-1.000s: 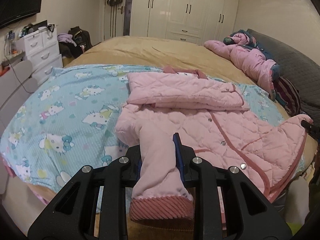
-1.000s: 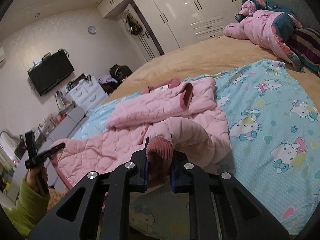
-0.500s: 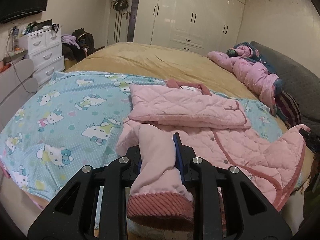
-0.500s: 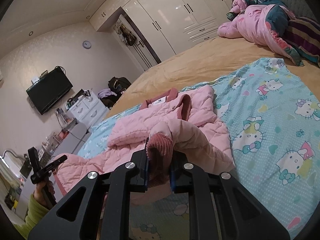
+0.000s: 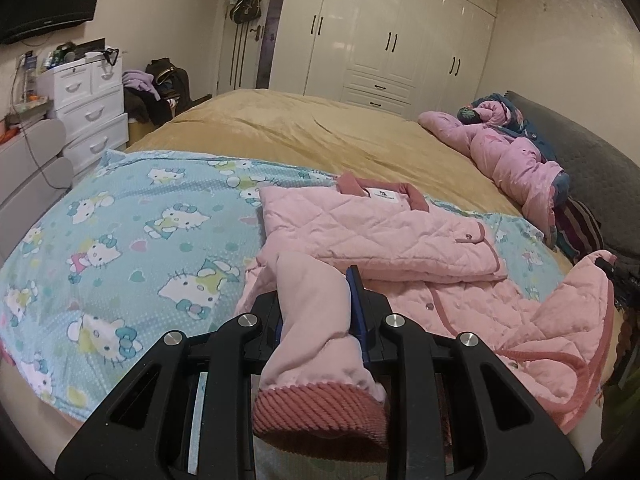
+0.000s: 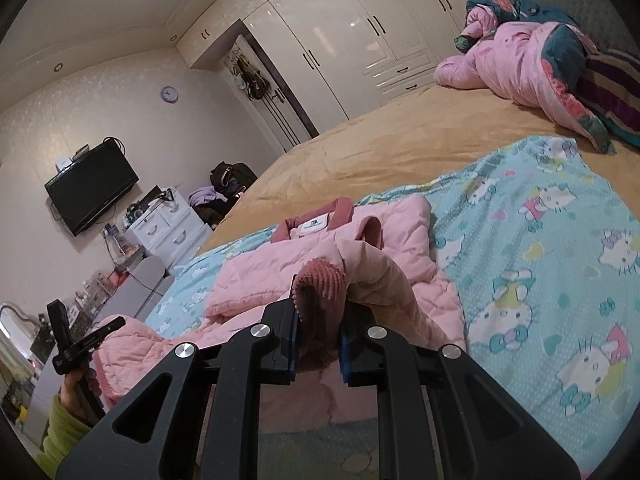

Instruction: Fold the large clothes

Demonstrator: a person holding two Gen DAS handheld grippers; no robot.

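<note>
A wide bed with a tan cover (image 5: 304, 136) carries a light-blue cartoon-cat blanket (image 5: 132, 236) across its near end. On that blanket lies a pink quilted jacket (image 5: 372, 232). At the far right, a crumpled pink padded garment (image 5: 508, 152) rests on the tan cover.

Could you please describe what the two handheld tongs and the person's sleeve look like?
Both the left tongs and right tongs are matte black plastic frames with triangular cut-outs, round silver screw heads and blue pads on the inner finger faces. The sleeve is light green.
</note>
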